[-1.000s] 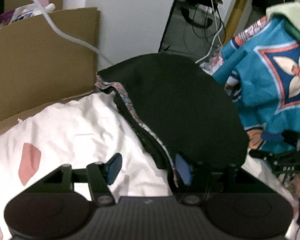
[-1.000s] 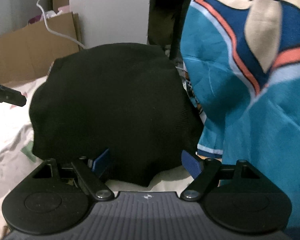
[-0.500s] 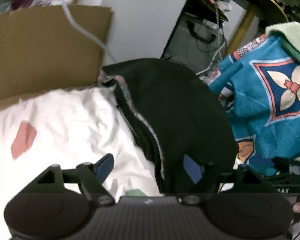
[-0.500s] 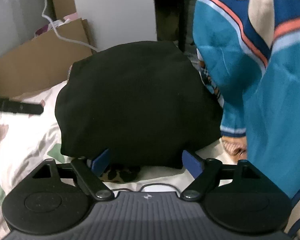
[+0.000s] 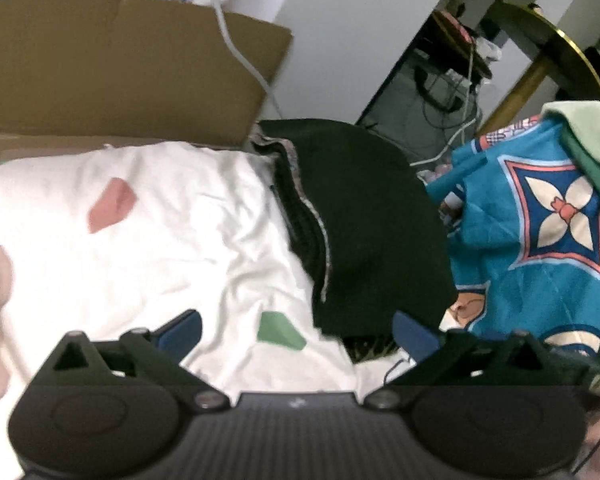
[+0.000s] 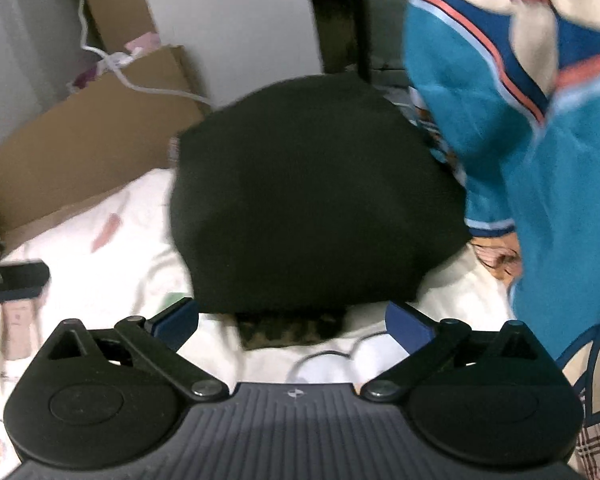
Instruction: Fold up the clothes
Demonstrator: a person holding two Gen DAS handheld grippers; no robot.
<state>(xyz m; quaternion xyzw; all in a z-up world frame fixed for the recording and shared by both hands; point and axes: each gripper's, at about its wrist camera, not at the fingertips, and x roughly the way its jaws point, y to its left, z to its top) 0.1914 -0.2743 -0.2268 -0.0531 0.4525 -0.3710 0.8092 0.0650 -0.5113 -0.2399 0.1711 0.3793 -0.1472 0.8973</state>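
A white bed sheet (image 5: 188,240) with scattered pink and green patches spreads across most of the lower ground in both views, rumpled into soft creases. Behind it stands a big brown cardboard box (image 5: 112,68), open at the top, with a bundle of purple and white packaging poking above its rim and a white cable (image 5: 240,56) trailing over its edge. To the right hangs a teal printed cloth (image 5: 540,240) with a navy diamond and cream flower motif, and a pale green garment (image 5: 584,128) lies draped on top of it. The black folded garment (image 6: 312,196) rests on the sheet just beside the teal cloth, topping a stack whose layered edges show along its left side, with a leopard-patterned edge peeking from beneath. The left gripper (image 5: 296,330) and right gripper (image 6: 292,320) both hover with fingers spread wide, pinching nothing.
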